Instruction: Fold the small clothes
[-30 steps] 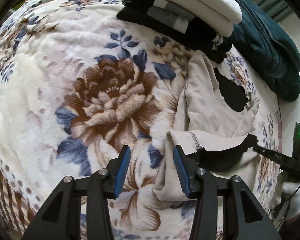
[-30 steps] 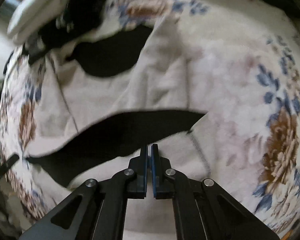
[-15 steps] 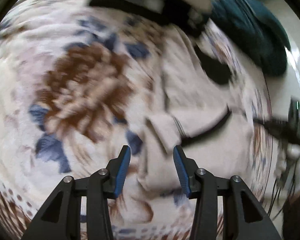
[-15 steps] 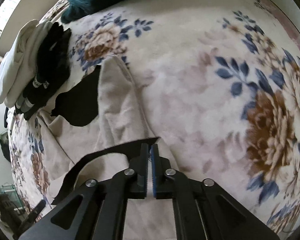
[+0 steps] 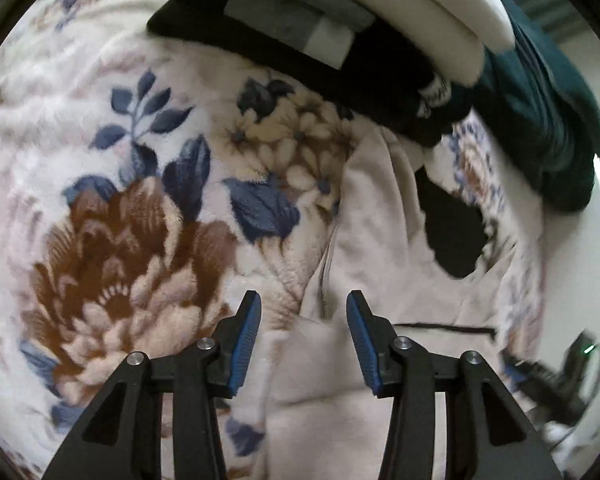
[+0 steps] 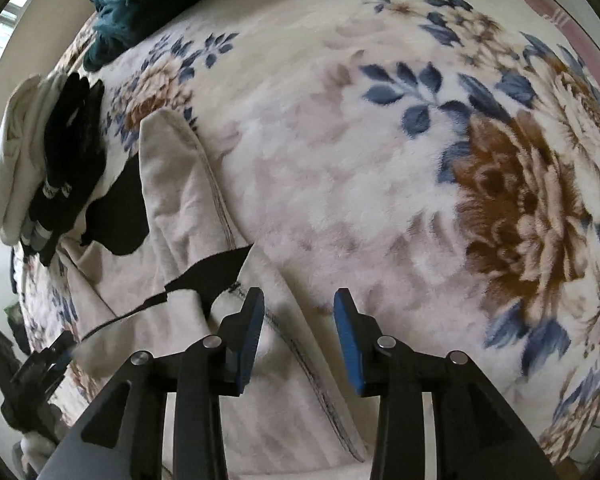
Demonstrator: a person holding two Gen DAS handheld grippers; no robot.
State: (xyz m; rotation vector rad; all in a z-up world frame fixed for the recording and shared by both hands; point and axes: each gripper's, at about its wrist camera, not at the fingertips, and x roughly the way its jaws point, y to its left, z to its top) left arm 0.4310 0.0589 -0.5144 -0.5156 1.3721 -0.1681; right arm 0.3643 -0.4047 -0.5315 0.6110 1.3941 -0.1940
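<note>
A cream garment with black patches (image 5: 376, 240) lies partly folded on the floral blanket (image 5: 112, 216). It also shows in the right wrist view (image 6: 172, 200), with a black patch (image 6: 216, 272) near its fold. My left gripper (image 5: 303, 332) is open and empty, low over the garment's near fold. My right gripper (image 6: 299, 326) is open and empty, over the garment's seamed edge (image 6: 300, 352). The left gripper also shows at the lower left of the right wrist view (image 6: 32, 376).
A stack of folded clothes, black (image 5: 300, 52) under white (image 5: 420, 4), sits at the back, next to a dark teal garment (image 5: 548, 120). The stack also shows in the right wrist view (image 6: 40, 160), as does the teal garment (image 6: 140, 4). The blanket (image 6: 380, 160) spreads to the right.
My right gripper has opened and let go of the garment, which now lies on the blanket. My left gripper has moved forward over the garment and stayed open.
</note>
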